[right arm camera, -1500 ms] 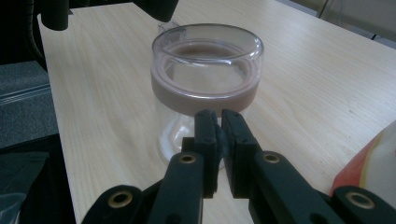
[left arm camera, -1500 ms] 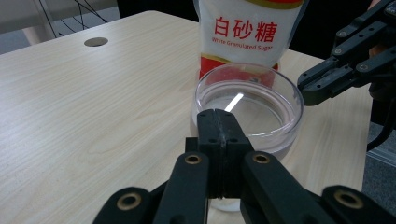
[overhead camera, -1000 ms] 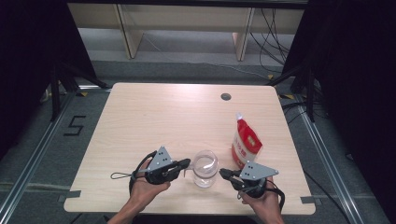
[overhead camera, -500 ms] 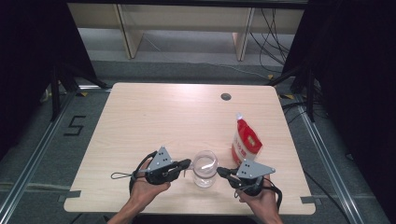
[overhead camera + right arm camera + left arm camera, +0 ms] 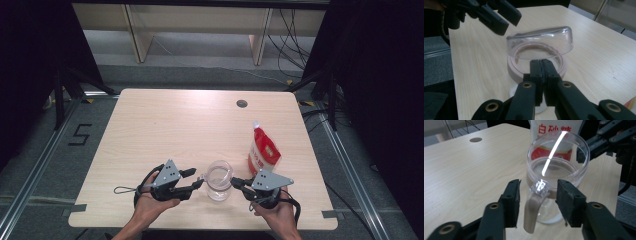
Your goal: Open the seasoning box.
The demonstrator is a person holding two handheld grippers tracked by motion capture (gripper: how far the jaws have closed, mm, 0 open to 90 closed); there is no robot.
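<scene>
A clear mug [image 5: 218, 180] with a beige handle [image 5: 532, 212] stands near the table's front edge. My left gripper [image 5: 195, 178] is at its left. Its jaws have just been opening and now stand open, one on each side of the handle without pressing it [image 5: 539, 193]. My right gripper [image 5: 238, 184] comes in from the mug's right. In the right gripper view its jaws [image 5: 541, 68] are shut on the near edge of the clear lid [image 5: 541, 42], which is tilted up over the mug's beige rim [image 5: 514, 68].
A red and white sugar pouch [image 5: 263, 150] stands just behind the right gripper, close to the mug. A small round hole [image 5: 242, 103] sits in the table [image 5: 165, 125] at the back. The table's front edge is right under both hands.
The left gripper's jaws have spread apart off the mug's handle. The right gripper has edged slightly closer to the mug. The mug and pouch have stayed put.
</scene>
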